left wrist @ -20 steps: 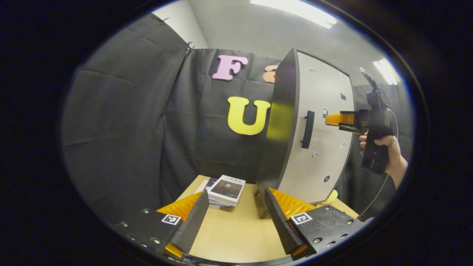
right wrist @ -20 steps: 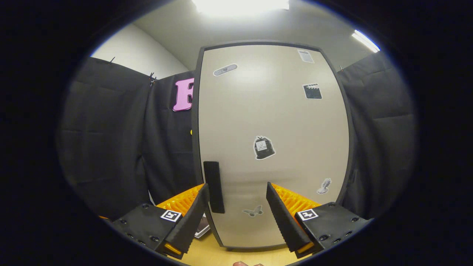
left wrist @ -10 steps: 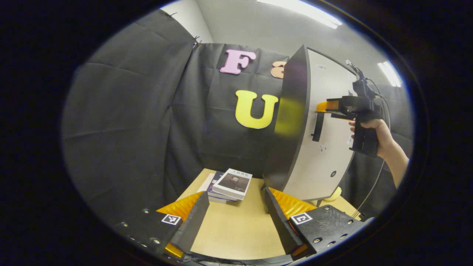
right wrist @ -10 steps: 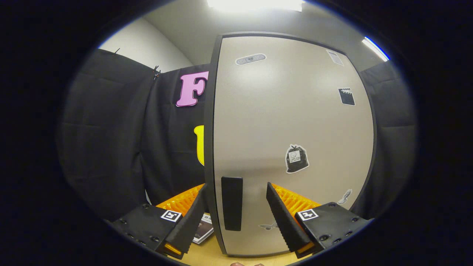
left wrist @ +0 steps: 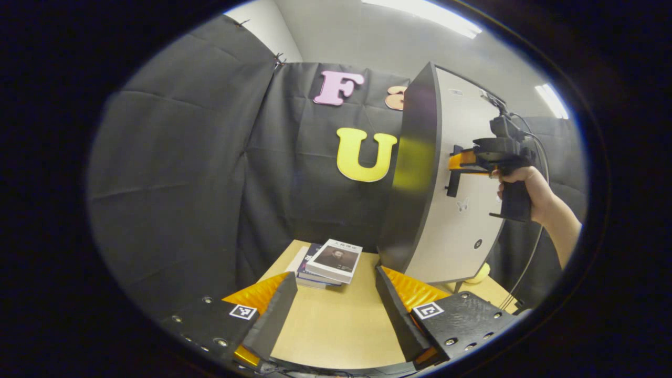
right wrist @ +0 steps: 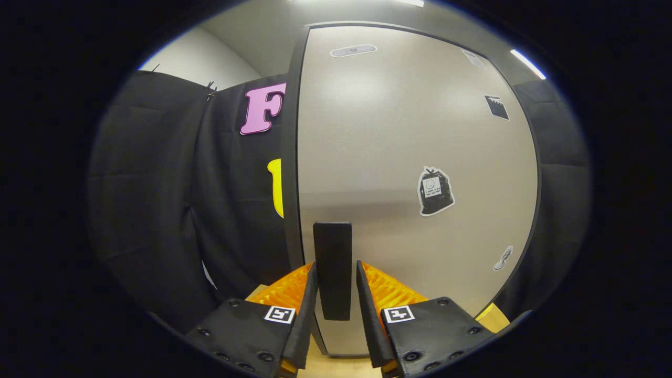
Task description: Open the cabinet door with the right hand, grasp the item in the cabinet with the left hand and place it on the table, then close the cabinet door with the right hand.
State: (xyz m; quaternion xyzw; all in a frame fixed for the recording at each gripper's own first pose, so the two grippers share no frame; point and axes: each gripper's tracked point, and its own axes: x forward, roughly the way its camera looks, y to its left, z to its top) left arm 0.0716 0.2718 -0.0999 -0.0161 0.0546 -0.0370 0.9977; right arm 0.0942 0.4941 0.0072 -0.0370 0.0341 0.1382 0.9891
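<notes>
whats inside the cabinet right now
Cannot be seen: the cabinet door is closed, covering the interior. The right gripper has its jaws around the door handle; the item stays hidden.

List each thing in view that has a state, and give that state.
Cabinet door: closed.
Handle: between the right gripper's fingers, which close in on both sides; contact not certain.
Right gripper: nearly shut around the handle.
Left gripper: open, empty, over the table.
Books: stacked flat on the table, beside the cabinet.

closed cabinet door (right wrist: 415, 157) blocks interior, books (left wrist: 331, 260) beside
</notes>
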